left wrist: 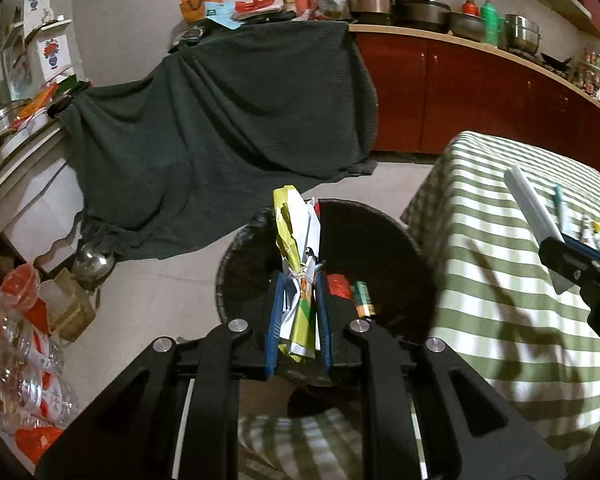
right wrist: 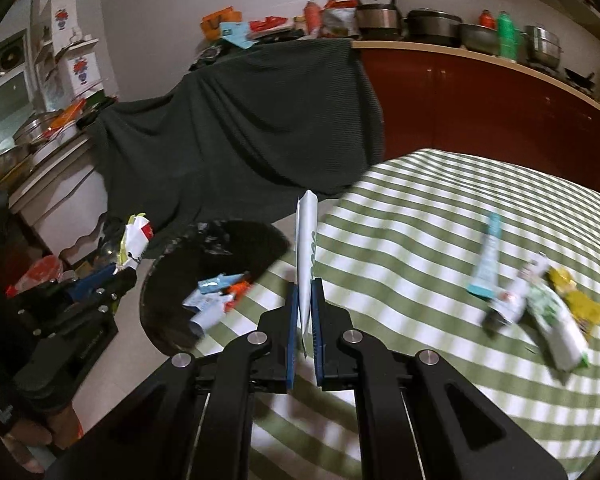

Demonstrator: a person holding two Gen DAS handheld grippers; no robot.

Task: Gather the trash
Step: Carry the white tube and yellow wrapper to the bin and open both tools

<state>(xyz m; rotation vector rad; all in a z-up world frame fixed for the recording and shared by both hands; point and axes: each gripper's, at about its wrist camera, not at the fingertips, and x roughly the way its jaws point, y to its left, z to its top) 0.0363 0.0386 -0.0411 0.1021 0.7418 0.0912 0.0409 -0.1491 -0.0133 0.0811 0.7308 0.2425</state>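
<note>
My left gripper (left wrist: pixel 298 280) is clamped on a crumpled bundle of wrappers (left wrist: pixel 296 248), yellow, white and green, which stands up from the blue pads over the dark bin (left wrist: pixel 400 248). The base of the bundle is hidden between the pads. Inside the bin I can make out a red scrap (left wrist: pixel 338 284) and a green packet (left wrist: pixel 364 298); its near rim is cut off by my gripper's frame.

My right gripper (right wrist: pixel 305 284) is closed on a thin white wrapper (right wrist: pixel 306 248) with green print, seen edge-on and upright; I cannot read the print. It is over the near edge of the bench (right wrist: pixel 420 200), which wears a green-and-white striped cloth. From this side the bin (right wrist: pixel 172 276) sits just beside the bench, with blue, white and orange scraps (right wrist: pixel 216 292) inside, all blurred.

Still on the bench, well apart from my gripper: a pale blue tube (right wrist: pixel 486 260), a white pouch (right wrist: pixel 556 324), a yellow packet (right wrist: pixel 580 300) and a smaller dark-ended piece (right wrist: pixel 504 308), overlapping and too smeared to identify. A dark cloth (left wrist: pixel 228 120) hides whatever stands behind the bin.
</note>
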